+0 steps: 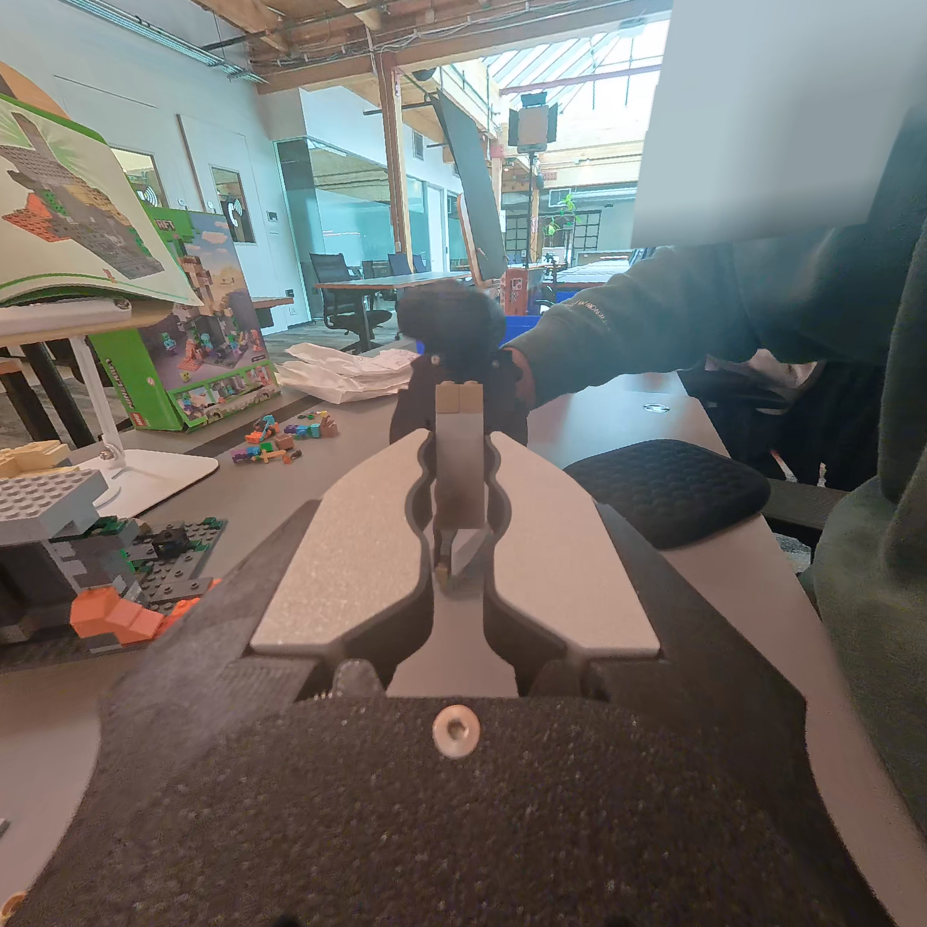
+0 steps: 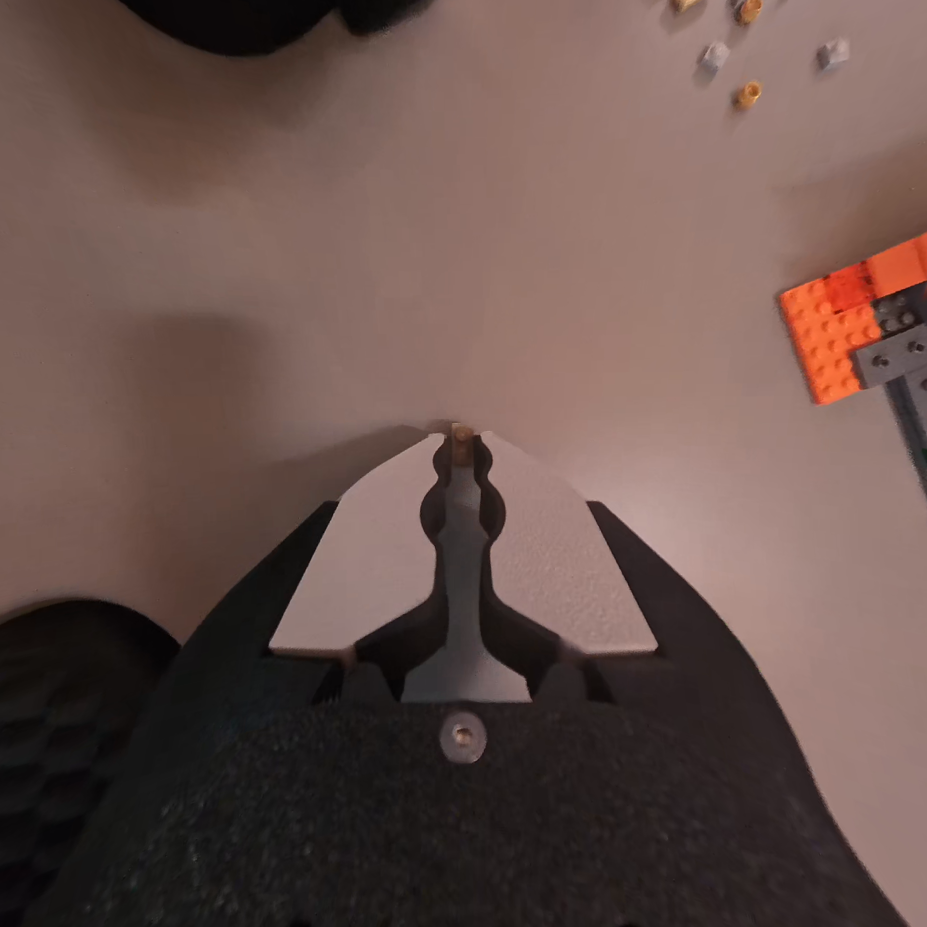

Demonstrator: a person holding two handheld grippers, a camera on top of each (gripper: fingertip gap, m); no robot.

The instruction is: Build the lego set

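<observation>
Landmark: the half-built brick model [image 1: 90, 567], grey and dark plates with orange at its foot, standing on the tabletop [image 1: 351, 451].

Left hand-held gripper [image 1: 459, 446], right of the model: pinching an upright brick column [image 1: 459, 451], grey below with two tan bricks on top. Both pads press its flat sides, and the studded top stands clear above the fingertips. We judge it light, rigid plastic with smooth faces, likely to slip or twist if taken by one corner. The stacked bricks could part at the seams under sideways load, so the flat opposite faces low on the grey part look the soundest hold.

Right hand-held gripper [image 2: 460, 441], left of the model's orange plate [image 2: 832, 336] and low over the tabletop: nearly closed on a tiny tan stud piece [image 2: 461, 444] at the very fingertips. It sits between the pads; we cannot confirm how firm the pinch is. Very small and light, easily flicked out.

Beyond the orange plate: loose gold and grey bits [image 2: 747, 95]. Behind the model: a stand with an instruction booklet [image 1: 85, 215], a green box [image 1: 200, 326], small coloured pieces [image 1: 286, 436]. A person's sleeve [image 1: 652, 321] reaches in behind the column.
</observation>
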